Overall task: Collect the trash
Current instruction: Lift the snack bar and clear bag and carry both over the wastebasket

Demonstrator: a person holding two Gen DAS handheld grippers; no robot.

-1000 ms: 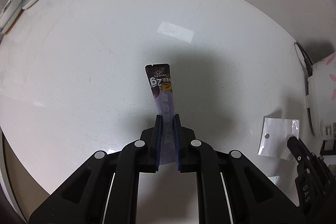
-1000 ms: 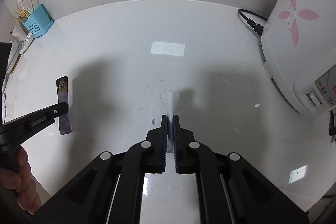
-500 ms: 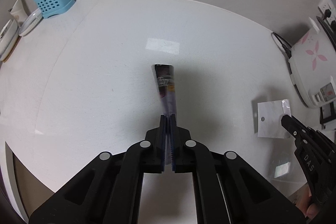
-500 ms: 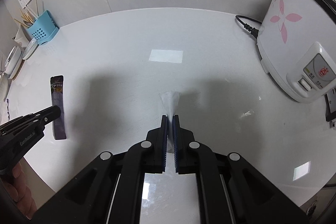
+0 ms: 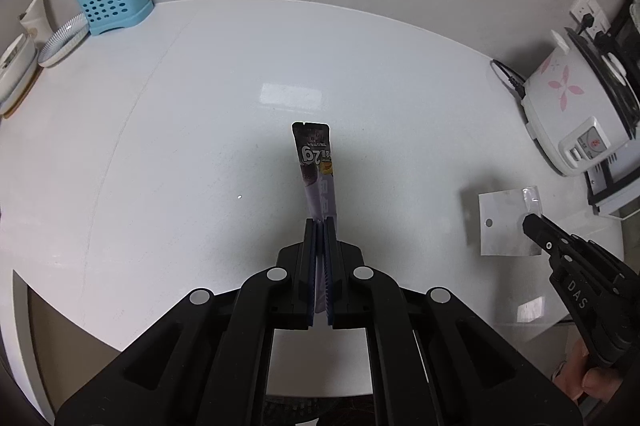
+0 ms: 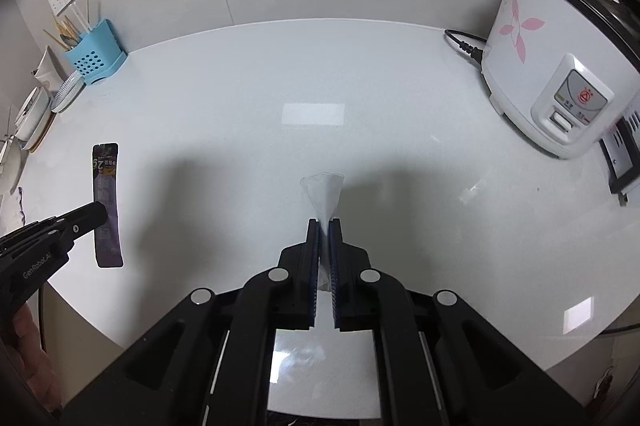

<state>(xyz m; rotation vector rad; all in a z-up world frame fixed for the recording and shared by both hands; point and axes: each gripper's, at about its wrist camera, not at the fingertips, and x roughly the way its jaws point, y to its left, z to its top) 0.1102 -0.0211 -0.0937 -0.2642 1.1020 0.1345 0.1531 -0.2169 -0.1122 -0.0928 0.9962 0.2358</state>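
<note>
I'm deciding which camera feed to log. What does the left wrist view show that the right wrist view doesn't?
Only the left wrist view shows the clear bag broadside, a flat sheet with a punched hole, held by the right gripper.

Only the right wrist view shows the purple snack wrapper at full length, its lower end hanging below the left gripper, and the bag edge-on.

Both show the white countertop, blue utensil holder, rice cooker, and both pairs of jaws shut on trash.
</note>
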